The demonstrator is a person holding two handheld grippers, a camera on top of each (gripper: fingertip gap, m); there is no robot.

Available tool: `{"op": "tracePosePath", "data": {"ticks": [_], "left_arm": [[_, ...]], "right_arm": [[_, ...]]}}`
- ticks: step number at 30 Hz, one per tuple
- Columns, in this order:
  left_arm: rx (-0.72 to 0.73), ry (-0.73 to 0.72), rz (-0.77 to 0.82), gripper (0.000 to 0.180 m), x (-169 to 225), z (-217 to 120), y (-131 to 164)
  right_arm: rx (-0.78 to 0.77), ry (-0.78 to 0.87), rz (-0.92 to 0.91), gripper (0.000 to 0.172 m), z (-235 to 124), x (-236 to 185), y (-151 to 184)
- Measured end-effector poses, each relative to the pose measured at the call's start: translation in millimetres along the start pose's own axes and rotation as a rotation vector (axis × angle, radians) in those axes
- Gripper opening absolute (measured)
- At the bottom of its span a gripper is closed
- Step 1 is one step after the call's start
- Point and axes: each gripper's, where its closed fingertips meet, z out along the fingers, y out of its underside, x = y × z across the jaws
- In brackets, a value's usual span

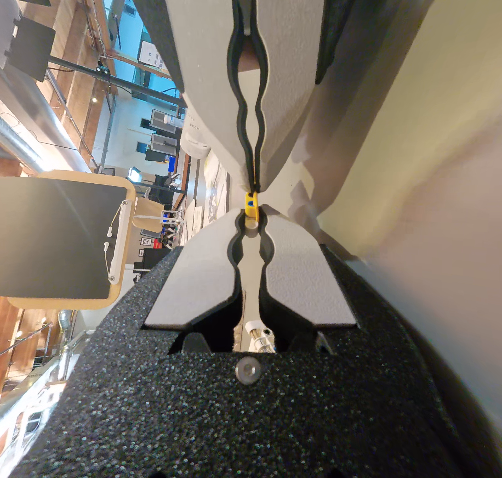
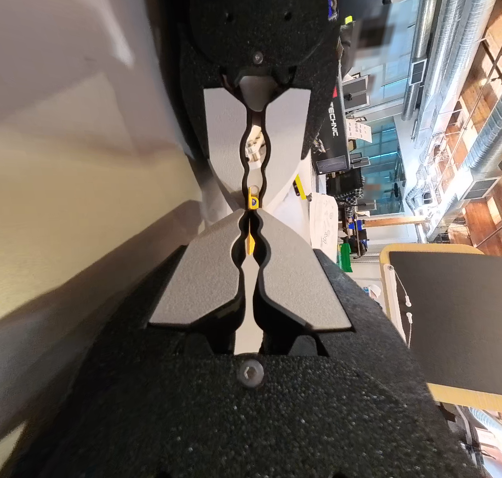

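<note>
Pale counter [image 1: 407, 166]: fills the 3 o'clock side of the left wrist view, blurred, with no edge to be made out. Black board in a light wooden frame [image 1: 54, 236]: at 9 o'clock, with the room behind it small and indistinct. Left tool [image 1: 251, 217]: enters from 6 o'clock, jaws narrow, gripping the thick end of the yellow piece. Right tool [image 1: 254, 189]: enters from 12 o'clock, tip to tip with the left, jaws pinched almost together on the thin flat end of the same piece. Small yellow piece [image 1: 248, 210]: held clear of the counter, bridging the two sets of tips at the centre of both views. Its flat tail shows between the right tool's pads in that tool's own view [image 2: 250, 243]. Blue insert [image 1: 251, 203]: sits in a hole in the yellow piece. Pale round peg [image 1: 252, 224]: just behind the piece, inside the left tool's jaws. Handling note, as a judgement: a part this small shared tip to tip wants both tools kept in line and evenly pressed, since any twist would lever it. Hard to make out: how the peg joins the piece, and how much of the piece lies buried between the pads.
</note>
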Motion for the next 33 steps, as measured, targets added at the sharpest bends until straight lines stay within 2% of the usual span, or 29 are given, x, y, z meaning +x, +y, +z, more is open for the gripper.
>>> {"op": "tracePosePath", "data": {"ticks": [6, 7, 9, 11, 14, 18, 29, 33], "left_arm": [[0.003, 0.006, -0.002, 0.01, 1, -1, -1], [-0.124, -0.024, -0.025, 0.01, -6, 0, 22], [-0.11, -0.035, -0.152, 0.01, -17, -3, 31], [-0.119, -0.013, -0.048, 0.01, -6, 2, 23], [-0.116, -0.002, -0.098, 0.01, -8, 3, 24], [-0.098, -0.003, -0.071, 0.01, -6, 5, 11], [-0.202, -0.044, -0.036, 0.009, -10, 4, 18], [-0.214, -0.016, 0.002, 0.009, -3, 0, 21]], "right_arm": [[0.03, -0.015, 0.007, 0.0, -6, -2, -3], [0.055, -0.017, 0.025, 0.0, -11, -2, -6], [0.03, -0.008, 0.037, 0.0, -18, -3, 1], [0.012, 0.066, 0.04, 0.0, -19, 8, 7], [-0.063, 0.094, 0.055, 0.0, -7, 13, 18], [-0.134, 0.119, 0.036, 0.02, 10, 15, 21], [-0.283, 0.113, -0.049, 0.017, 25, 12, 19], [-0.296, 0.062, -0.116, 0.013, 29, 6, 17]]}}
